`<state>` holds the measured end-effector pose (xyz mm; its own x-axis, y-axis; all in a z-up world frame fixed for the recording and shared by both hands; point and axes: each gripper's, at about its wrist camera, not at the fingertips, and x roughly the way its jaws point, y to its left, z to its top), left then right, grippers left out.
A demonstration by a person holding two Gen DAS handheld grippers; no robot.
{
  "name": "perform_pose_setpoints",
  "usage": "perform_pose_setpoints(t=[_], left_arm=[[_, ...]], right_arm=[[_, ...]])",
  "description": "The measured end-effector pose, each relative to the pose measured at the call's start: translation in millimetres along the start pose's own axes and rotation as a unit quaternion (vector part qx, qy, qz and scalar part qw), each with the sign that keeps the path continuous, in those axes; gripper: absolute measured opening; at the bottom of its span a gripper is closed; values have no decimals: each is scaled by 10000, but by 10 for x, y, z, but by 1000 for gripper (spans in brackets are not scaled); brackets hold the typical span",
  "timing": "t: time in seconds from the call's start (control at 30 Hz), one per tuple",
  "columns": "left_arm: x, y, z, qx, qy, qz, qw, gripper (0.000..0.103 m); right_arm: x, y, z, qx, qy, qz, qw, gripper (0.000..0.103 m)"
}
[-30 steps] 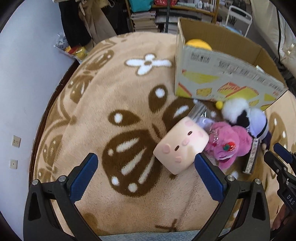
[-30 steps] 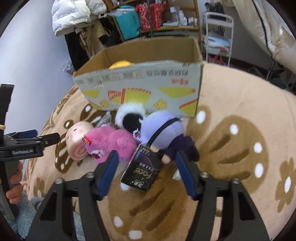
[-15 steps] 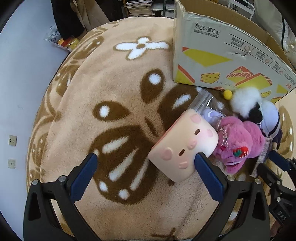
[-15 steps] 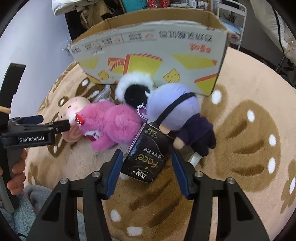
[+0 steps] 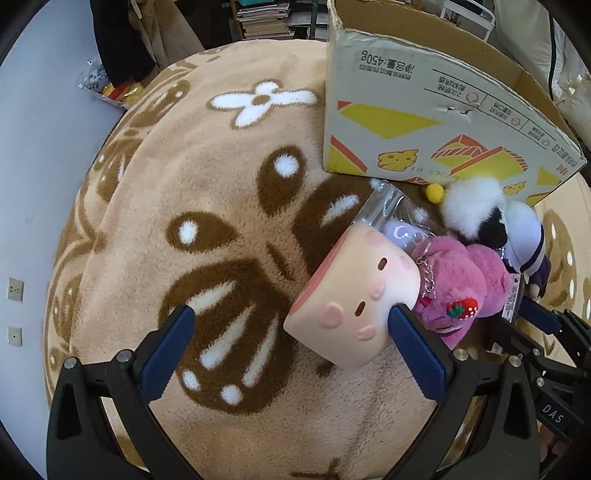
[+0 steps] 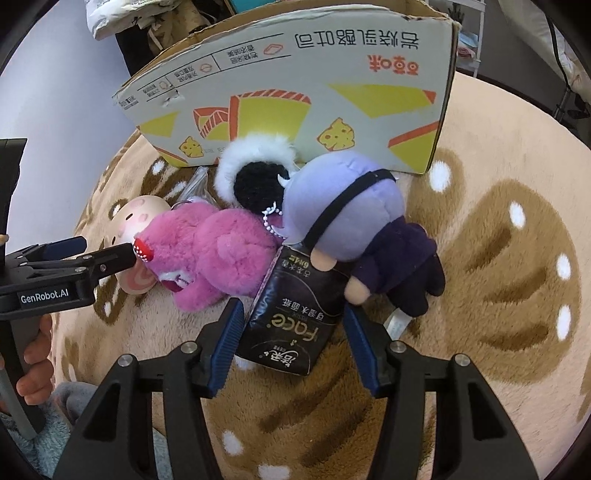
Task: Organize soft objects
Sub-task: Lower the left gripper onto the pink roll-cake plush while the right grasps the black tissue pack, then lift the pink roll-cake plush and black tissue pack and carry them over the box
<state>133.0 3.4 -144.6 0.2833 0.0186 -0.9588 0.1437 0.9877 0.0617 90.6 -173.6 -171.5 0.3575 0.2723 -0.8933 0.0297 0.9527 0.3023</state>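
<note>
A peach pig-faced cushion [image 5: 354, 299] lies on the rug, its right side touching the right finger of my open left gripper [image 5: 291, 332]. A pink plush bear [image 6: 218, 254] lies beside it, then a white-and-black fluffy pom [image 6: 258, 173] and a lilac-headed doll [image 6: 351, 218]. A black tissue pack [image 6: 291, 325] lies between the fingers of my open right gripper [image 6: 291, 332], which sit close on both its sides. A cardboard box [image 5: 417, 110] stands behind the toys.
A beige rug [image 5: 207, 177] with brown and white patterns covers the floor. A clear plastic bag [image 5: 388, 210] and a small yellow ball [image 5: 434, 192] lie by the box. Bookshelves and hanging clothes [image 5: 147, 33] stand at the back. A grey wall [image 5: 37, 147] is on the left.
Both grippers have moved forward and down toward the toys. The right gripper's fingers have narrowed around the tissue pack. The left gripper's right finger now reaches the pig cushion.
</note>
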Motion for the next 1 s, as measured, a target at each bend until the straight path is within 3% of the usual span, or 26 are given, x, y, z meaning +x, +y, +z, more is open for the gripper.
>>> perform_pose_setpoints(t=[0.57,0.67,0.73,0.8,1.0], left_arm=[[133,-107,16,177,95,-74,9998,102],[121,-143,-3,229,82,-302,9992,84],[122,-160,-13,224,120,-548,9982,64],[118,-168,-25,175,181,-840,9961,50],[42,-177,-76,148,164,-945,9953,41]], right_arm=[[198,85,8,-86,167,-87,9998,69],[195,81,15,-55,142,-66,9999,67],[154,51,8,-41,133,-42,9999,66],[139,58,8,-27,113,-26,9999,65],[15,17,-21,-64,53,-26,10000,62]])
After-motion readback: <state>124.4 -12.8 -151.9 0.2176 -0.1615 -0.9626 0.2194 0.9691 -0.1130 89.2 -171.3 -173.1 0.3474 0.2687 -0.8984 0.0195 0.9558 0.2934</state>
